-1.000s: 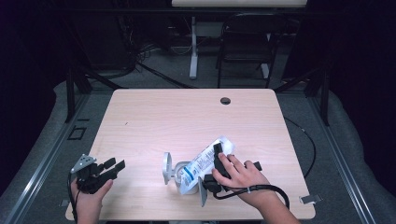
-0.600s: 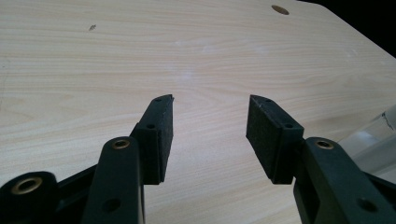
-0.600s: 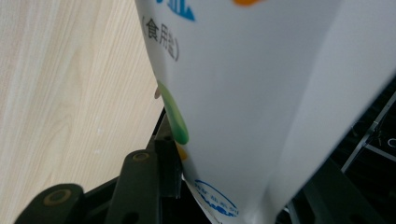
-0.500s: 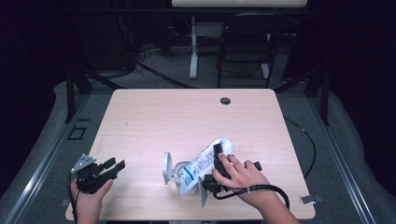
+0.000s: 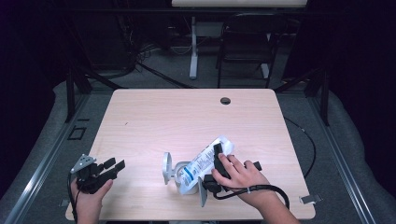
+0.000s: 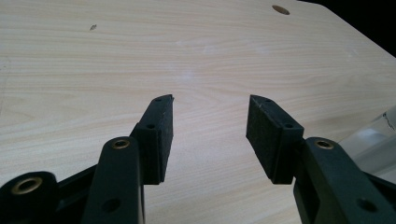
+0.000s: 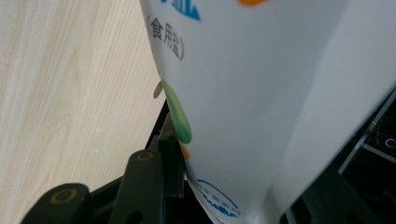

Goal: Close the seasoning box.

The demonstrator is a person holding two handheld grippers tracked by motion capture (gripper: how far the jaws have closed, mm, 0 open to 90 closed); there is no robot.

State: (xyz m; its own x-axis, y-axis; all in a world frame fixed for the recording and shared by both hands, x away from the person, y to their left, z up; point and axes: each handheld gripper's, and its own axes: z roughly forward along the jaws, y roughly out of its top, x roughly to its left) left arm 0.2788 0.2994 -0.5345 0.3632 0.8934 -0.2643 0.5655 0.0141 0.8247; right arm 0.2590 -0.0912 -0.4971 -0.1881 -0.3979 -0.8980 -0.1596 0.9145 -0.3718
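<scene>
Right tool (image 5: 218, 161) clamped on a white printed pouch (image 5: 205, 163) lying at the near middle of the desk (image 5: 187, 112).

Its jaws pinch the pouch near one end, the soft film bulging past the visible pad in the right gripper view. A clear container (image 5: 180, 170) sits touching the pouch's lower end. The left tool (image 5: 114, 167) waits spread wide and empty, well apart at the near left corner. Judged risk: the slick film could slide from the pinch when lifted, or the sagging pouch could knock the container over.
</scene>
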